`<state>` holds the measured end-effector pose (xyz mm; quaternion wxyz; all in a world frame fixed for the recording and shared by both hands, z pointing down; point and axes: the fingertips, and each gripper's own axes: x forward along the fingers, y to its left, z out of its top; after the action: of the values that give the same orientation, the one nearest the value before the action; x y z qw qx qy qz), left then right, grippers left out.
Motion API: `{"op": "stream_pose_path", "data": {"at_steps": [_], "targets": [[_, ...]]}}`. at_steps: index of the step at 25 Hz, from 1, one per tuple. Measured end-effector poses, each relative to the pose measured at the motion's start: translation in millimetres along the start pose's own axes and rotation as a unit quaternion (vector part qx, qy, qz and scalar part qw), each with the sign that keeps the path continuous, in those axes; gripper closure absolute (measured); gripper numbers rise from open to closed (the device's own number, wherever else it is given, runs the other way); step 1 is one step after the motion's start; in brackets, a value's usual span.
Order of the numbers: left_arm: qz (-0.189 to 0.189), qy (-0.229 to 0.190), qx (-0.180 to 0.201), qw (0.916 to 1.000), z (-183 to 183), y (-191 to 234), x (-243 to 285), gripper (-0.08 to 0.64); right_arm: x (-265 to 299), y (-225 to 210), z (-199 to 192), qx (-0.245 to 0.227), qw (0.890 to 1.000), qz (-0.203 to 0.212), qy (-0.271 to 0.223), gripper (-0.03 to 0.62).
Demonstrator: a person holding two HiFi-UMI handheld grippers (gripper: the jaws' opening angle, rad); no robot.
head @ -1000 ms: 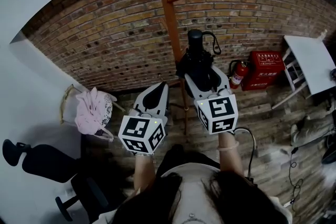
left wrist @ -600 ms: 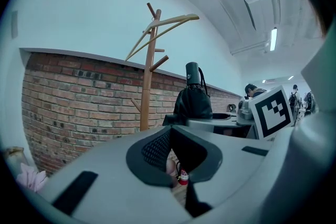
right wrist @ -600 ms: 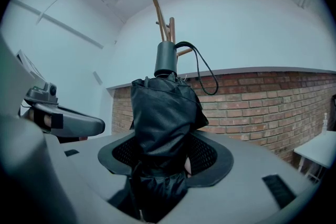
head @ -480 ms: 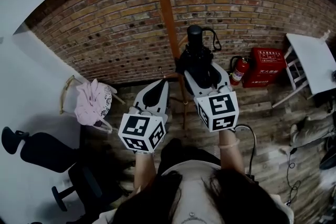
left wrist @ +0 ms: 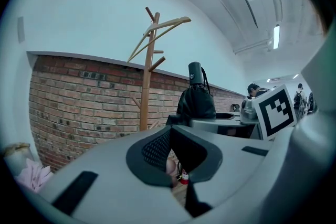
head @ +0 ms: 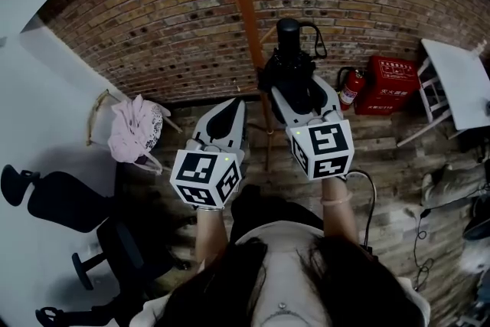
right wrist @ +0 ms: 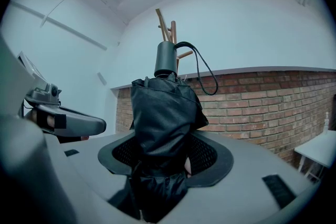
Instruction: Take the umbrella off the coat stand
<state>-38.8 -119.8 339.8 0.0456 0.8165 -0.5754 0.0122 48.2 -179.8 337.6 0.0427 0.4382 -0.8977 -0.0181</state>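
Observation:
A folded black umbrella [head: 289, 71] stands upright with its handle and wrist loop on top, and my right gripper [head: 300, 100] is shut on its bundled canopy. In the right gripper view the umbrella [right wrist: 165, 107] fills the space between the pads. It hangs clear of the wooden coat stand [head: 246, 19], which rises just left of and behind it against the brick wall. My left gripper [head: 228, 125] is level beside the right one, shut and holding nothing. From the left gripper view the umbrella [left wrist: 196, 99] shows to the right of the coat stand [left wrist: 147, 76].
A chair with pink cloth [head: 132, 138] stands at the left by the wall, and a black office chair [head: 53, 207] is nearer. A fire extinguisher [head: 351, 92], a red box [head: 392, 92] and a white table [head: 459, 80] are at the right. Cables lie on the wooden floor.
Both grippers and the umbrella have drawn back from the coat stand. The stand's top arms have slid out of the head view.

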Motion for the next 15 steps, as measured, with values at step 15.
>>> {"op": "stream_pose_path", "data": {"at_steps": [15], "targets": [[-0.008,-0.006,0.002,0.9999,-1,-25,2,0.551,-25,-8,-5,-0.004,1.0,-0.001,-0.002,0.316]]}}
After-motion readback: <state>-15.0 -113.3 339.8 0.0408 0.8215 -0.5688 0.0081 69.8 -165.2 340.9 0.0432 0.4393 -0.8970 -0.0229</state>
